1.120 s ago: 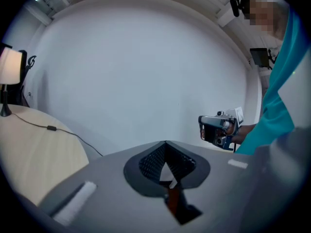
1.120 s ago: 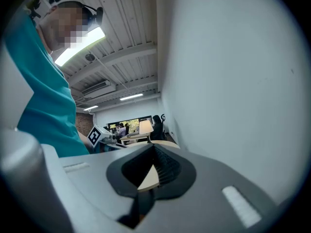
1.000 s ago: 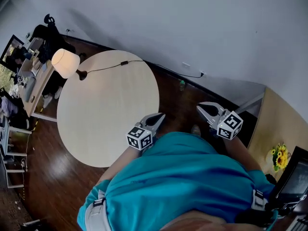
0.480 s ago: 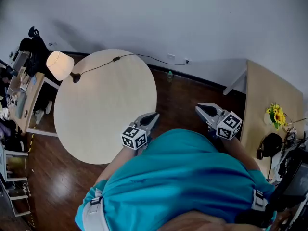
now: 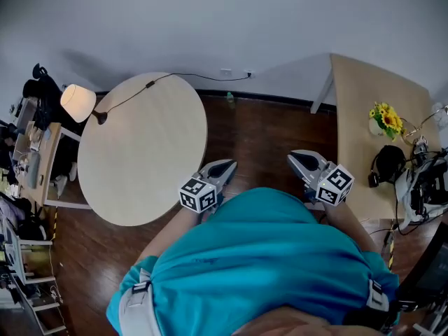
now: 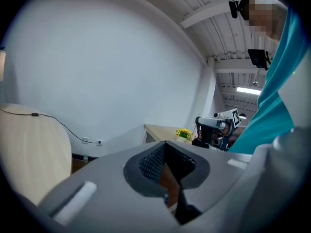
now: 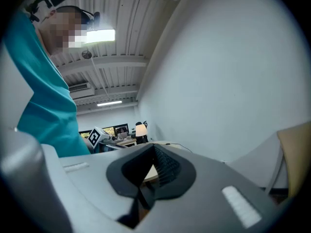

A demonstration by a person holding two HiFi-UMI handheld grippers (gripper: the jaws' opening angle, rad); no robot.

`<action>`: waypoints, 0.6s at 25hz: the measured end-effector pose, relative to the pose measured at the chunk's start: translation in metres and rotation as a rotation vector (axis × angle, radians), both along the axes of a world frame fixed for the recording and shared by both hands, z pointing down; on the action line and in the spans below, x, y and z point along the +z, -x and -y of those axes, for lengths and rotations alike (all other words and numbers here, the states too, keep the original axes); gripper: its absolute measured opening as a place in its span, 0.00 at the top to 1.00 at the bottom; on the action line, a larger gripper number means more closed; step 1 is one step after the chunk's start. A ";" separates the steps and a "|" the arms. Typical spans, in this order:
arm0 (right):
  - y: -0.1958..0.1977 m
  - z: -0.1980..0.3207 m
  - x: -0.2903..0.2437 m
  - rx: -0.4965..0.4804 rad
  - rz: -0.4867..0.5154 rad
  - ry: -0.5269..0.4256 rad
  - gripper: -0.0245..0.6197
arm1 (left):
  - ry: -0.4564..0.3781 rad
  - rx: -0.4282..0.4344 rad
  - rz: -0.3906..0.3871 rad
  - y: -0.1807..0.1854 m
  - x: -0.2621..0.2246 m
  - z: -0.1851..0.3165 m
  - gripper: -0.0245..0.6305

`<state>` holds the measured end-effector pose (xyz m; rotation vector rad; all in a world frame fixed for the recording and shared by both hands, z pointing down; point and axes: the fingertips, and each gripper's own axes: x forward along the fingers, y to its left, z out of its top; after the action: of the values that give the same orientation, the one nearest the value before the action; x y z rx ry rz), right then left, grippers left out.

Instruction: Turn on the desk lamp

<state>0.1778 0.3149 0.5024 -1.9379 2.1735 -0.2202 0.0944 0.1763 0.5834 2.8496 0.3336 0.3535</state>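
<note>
The desk lamp (image 5: 78, 102) stands at the far left rim of the round cream table (image 5: 147, 159), with a bright cream shade and a small dark base (image 5: 102, 118). Its black cord carries an inline switch (image 5: 149, 85) and runs off to a wall socket (image 5: 245, 73). My left gripper (image 5: 229, 164) is shut and empty, held by the table's near right edge, far from the lamp. My right gripper (image 5: 292, 155) is shut and empty over the wooden floor. In the right gripper view the lamp (image 7: 141, 129) glows small in the distance.
A wooden desk (image 5: 350, 103) at the right holds yellow flowers (image 5: 383, 117), headphones (image 5: 387, 165) and cables. A cluttered desk and chairs (image 5: 31, 145) stand left of the round table. Dark wood floor (image 5: 259, 131) lies between the two tables; a white wall runs behind.
The view has swung right: the table and lamp slid left and the wooden desk with flowers came further in. Both grippers stay shut in front of the person's torso.
</note>
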 end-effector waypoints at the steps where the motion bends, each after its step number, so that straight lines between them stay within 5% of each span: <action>1: 0.006 -0.017 0.006 0.004 0.003 0.003 0.96 | 0.003 -0.002 0.009 0.005 0.005 -0.015 0.96; 8: 0.033 -0.131 0.078 -0.009 0.041 0.019 0.96 | 0.035 -0.035 0.071 0.035 0.058 -0.123 0.96; 15: 0.121 -0.151 0.069 -0.016 -0.001 0.000 0.96 | 0.030 -0.040 0.027 0.123 0.058 -0.145 0.96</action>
<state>0.0567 0.4654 0.5715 -1.9218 2.1902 -0.2226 -0.0285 0.3213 0.6416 2.8147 0.2742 0.3750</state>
